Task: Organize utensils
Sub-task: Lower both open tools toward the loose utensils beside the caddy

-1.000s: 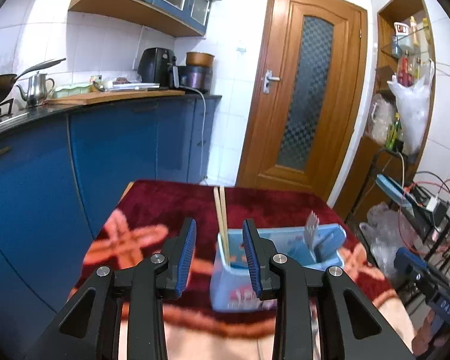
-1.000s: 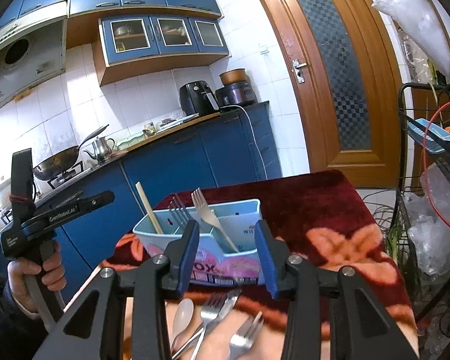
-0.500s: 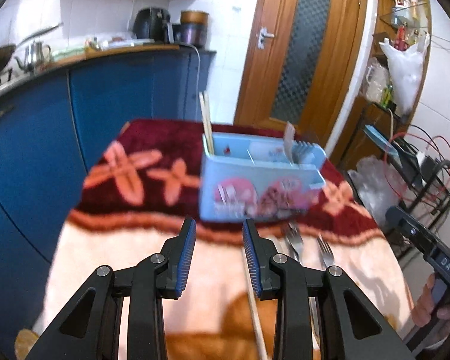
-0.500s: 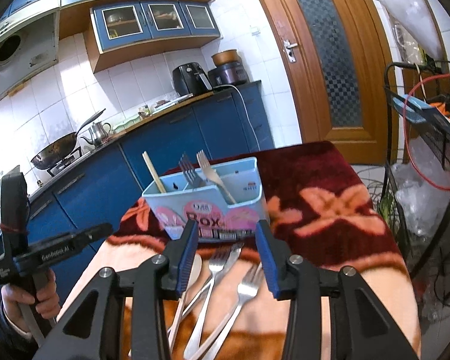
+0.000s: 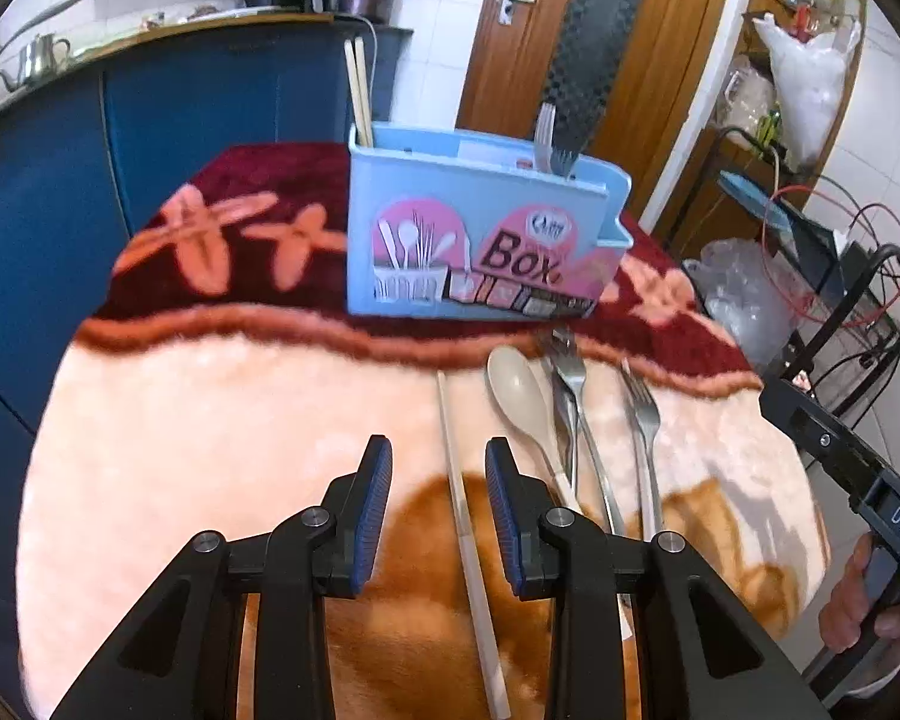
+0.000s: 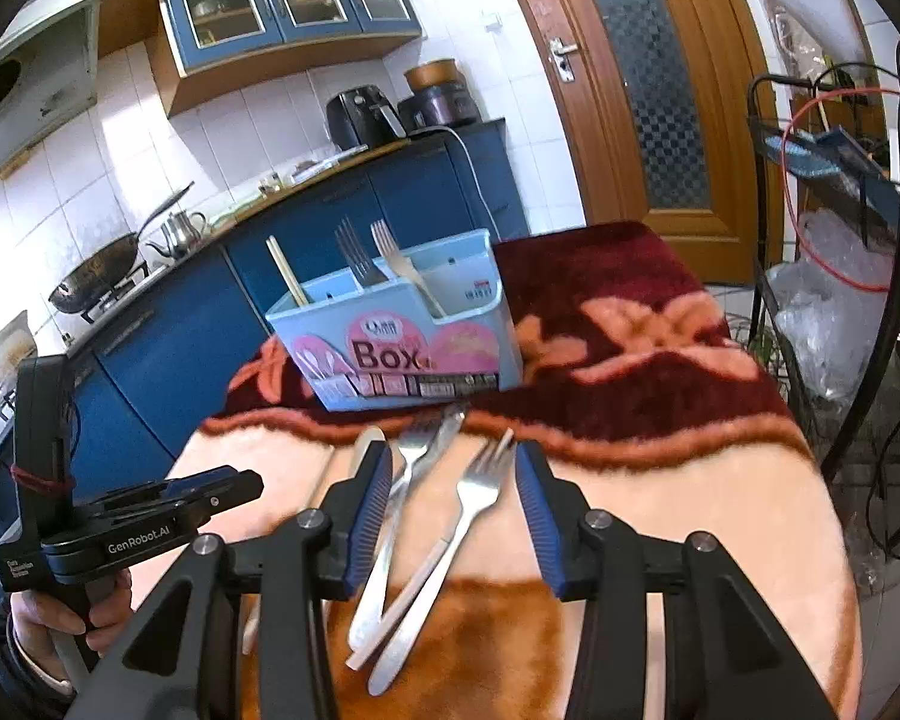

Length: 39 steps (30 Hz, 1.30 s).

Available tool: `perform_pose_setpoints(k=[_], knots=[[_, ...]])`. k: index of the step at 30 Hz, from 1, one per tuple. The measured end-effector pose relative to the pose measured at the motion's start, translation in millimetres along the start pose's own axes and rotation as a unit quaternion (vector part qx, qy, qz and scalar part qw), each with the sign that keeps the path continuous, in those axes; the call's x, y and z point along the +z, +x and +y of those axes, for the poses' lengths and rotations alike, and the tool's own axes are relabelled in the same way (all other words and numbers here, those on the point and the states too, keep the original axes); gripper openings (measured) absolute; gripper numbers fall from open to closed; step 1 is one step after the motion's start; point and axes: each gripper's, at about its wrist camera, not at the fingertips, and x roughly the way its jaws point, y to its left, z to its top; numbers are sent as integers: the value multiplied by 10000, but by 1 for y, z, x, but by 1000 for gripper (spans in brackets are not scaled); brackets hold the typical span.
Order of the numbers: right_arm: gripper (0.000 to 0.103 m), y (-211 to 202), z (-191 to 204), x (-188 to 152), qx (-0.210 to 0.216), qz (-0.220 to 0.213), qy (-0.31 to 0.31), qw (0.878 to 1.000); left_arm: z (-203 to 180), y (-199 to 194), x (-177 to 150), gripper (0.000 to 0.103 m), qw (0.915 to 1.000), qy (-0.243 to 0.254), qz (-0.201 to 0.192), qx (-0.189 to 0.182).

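A light blue utensil box (image 5: 474, 240) (image 6: 402, 336) stands on the blanket-covered table, with chopsticks (image 5: 357, 90) at its left end and two forks (image 6: 369, 255) at its right end. In front of it lie a pale chopstick (image 5: 462, 510), a beige spoon (image 5: 519, 396) and metal forks (image 5: 642, 414) (image 6: 474, 498). My left gripper (image 5: 438, 462) hovers partly open above the loose chopstick, not touching it. My right gripper (image 6: 453, 468) hangs over the forks with its jaws opening; the forks lie in the gap below, unpressed. Each gripper shows in the other's view: the left gripper (image 6: 150, 510) and the right gripper (image 5: 840, 456).
The table carries a fleecy blanket, dark red at the back (image 6: 630, 312) and peach at the front (image 5: 210, 432). Blue kitchen cabinets (image 5: 120, 138) run along the left. A wooden door (image 6: 648, 90) is behind, and a wire rack with cables and bags (image 5: 840, 276) stands at the right.
Both grippers have come down and tipped toward the table, so the box sits higher in view and the loose utensils now show under the fingers. The right jaws stand slightly wider.
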Motion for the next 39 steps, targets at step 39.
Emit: perform_pose_setpoints(k=[39], knots=[[48, 38, -25, -17, 50, 722, 282, 9970, 11, 32, 1, 4, 9968, -540, 369, -464]])
